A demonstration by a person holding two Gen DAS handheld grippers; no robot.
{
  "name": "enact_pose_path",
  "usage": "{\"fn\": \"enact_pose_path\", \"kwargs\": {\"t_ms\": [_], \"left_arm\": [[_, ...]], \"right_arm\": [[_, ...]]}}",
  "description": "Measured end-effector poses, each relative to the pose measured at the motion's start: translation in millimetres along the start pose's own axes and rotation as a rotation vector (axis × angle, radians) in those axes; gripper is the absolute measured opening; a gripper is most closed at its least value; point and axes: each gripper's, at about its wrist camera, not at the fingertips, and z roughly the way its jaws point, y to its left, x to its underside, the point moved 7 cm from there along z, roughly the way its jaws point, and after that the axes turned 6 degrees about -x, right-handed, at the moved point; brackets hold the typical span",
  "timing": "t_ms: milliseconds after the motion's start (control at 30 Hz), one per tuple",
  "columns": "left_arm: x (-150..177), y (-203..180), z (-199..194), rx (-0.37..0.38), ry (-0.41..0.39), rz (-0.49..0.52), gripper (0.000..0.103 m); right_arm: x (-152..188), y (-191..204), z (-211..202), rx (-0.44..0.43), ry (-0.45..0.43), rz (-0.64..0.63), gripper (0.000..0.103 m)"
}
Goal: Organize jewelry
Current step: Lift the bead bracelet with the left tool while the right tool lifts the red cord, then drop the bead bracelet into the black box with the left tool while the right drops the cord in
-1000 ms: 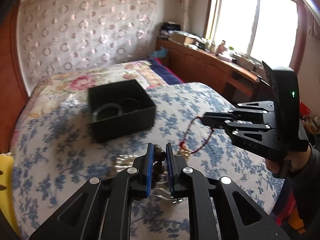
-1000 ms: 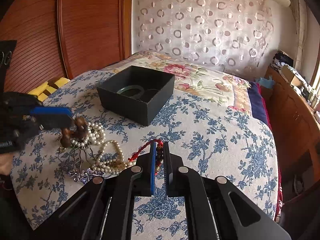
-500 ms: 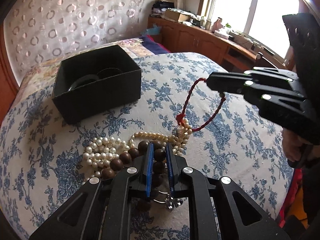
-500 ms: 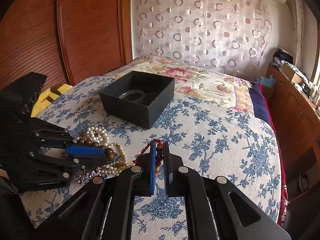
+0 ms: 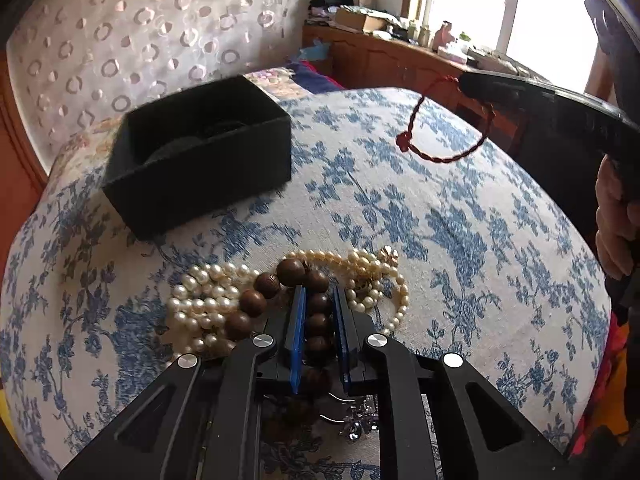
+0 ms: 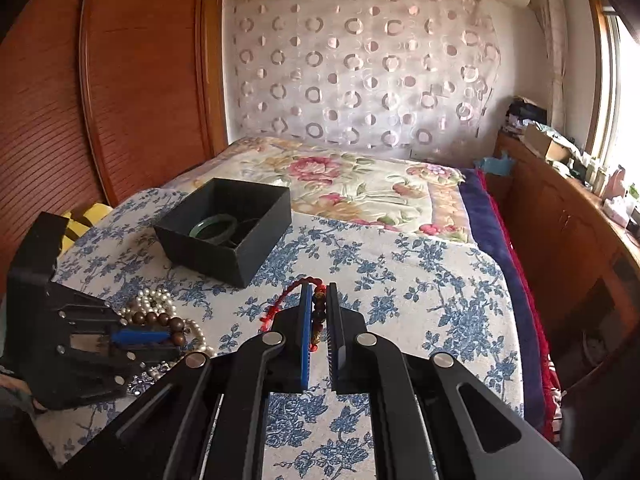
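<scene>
Now we pin the wooden beads on the bed with the left hand-held gripper clamped, so the right hand-held gripper, pinching the red cord, lifts it free toward the box.

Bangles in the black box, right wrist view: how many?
2 visible: a green bangle toward the left side of the black box, and a dark bangle overlapping it on the right. The box wall may hide more.
</scene>
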Motion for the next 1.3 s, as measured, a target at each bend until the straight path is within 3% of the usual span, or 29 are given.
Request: {"fn": "enact_pose_path", "kwargs": {"t_ms": [500,933,1300], "left_arm": [[-43.2,23.2,-50.7,0.018,-0.138,-0.044,0.012],[-104.6,50.2,-93.8,0.013,-0.267,-0.066,0.012],[-137.3,82.0,-74.3,-0.017,-0.268,-0.087,0.012]], "right_arm": [[-16.2,32.1,5.5,-0.111,-0.025,-0.018,0.008],[-63.0,48.4,11.2,-0.184,-0.082,-0.045,0.008],[-78.9,51.9,70.9,-0.235,-0.024,-0.029,0.008]]}}
